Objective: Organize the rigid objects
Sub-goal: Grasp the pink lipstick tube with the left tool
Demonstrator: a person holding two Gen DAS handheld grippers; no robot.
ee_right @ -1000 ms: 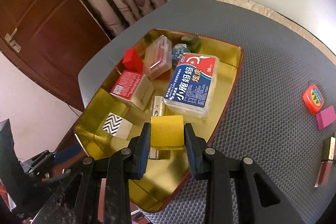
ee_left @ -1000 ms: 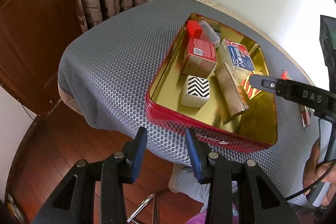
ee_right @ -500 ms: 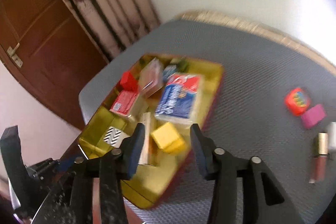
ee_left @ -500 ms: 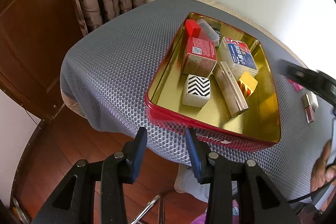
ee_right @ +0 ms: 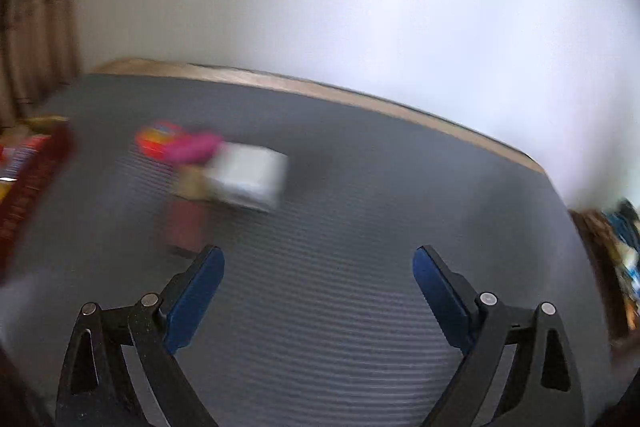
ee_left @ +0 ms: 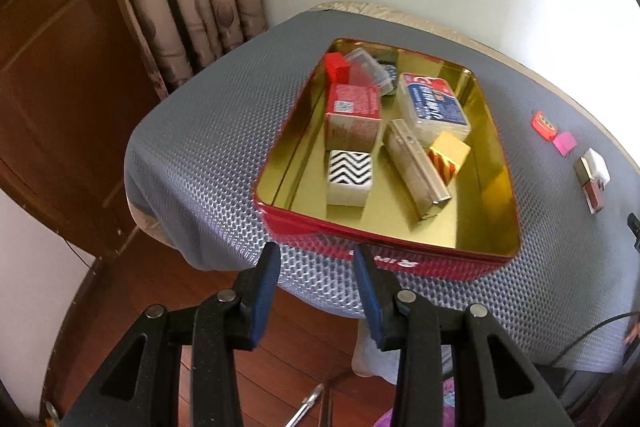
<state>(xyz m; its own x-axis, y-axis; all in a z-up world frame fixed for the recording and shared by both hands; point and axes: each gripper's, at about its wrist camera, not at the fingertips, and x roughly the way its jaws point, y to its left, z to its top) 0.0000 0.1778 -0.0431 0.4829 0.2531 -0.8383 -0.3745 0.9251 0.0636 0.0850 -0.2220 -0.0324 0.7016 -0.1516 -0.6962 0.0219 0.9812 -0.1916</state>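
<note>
Seven or so items sit in the red tin (ee_left: 372,227) with the gold inside, which rests on the grey mesh mat (ee_left: 216,131) near its front edge. At the far end we see a small red block (ee_left: 335,67) beside a clear plastic case (ee_left: 368,69), with something dark behind them that we cannot make out. Nearer lies a red-topped carton (ee_left: 352,115), and just in front of it a black-and-white zigzag cube (ee_left: 349,177). To the right, a blue-labelled clear box (ee_left: 434,105) lies flat; a long silver case (ee_left: 416,169) runs diagonally below it, and the yellow cube (ee_left: 448,155) with a striped red side leans against that case, touching the blue-labelled box.

Four things lie outside the tin, on the mat to its right — an orange-red piece (ee_left: 543,123), a pink block (ee_left: 565,143), a white block (ee_left: 596,165) and a lip-gloss tube (ee_left: 588,183), close together.

We hold the left gripper (ee_left: 316,269) just short of the tin's near wall, jaws narrow with nothing between them. Our right gripper (ee_right: 318,267) hangs over bare mat — its jaws have just been opening and stand wide, empty. That view is blurred, with the loose items smeared up to the left.
</note>
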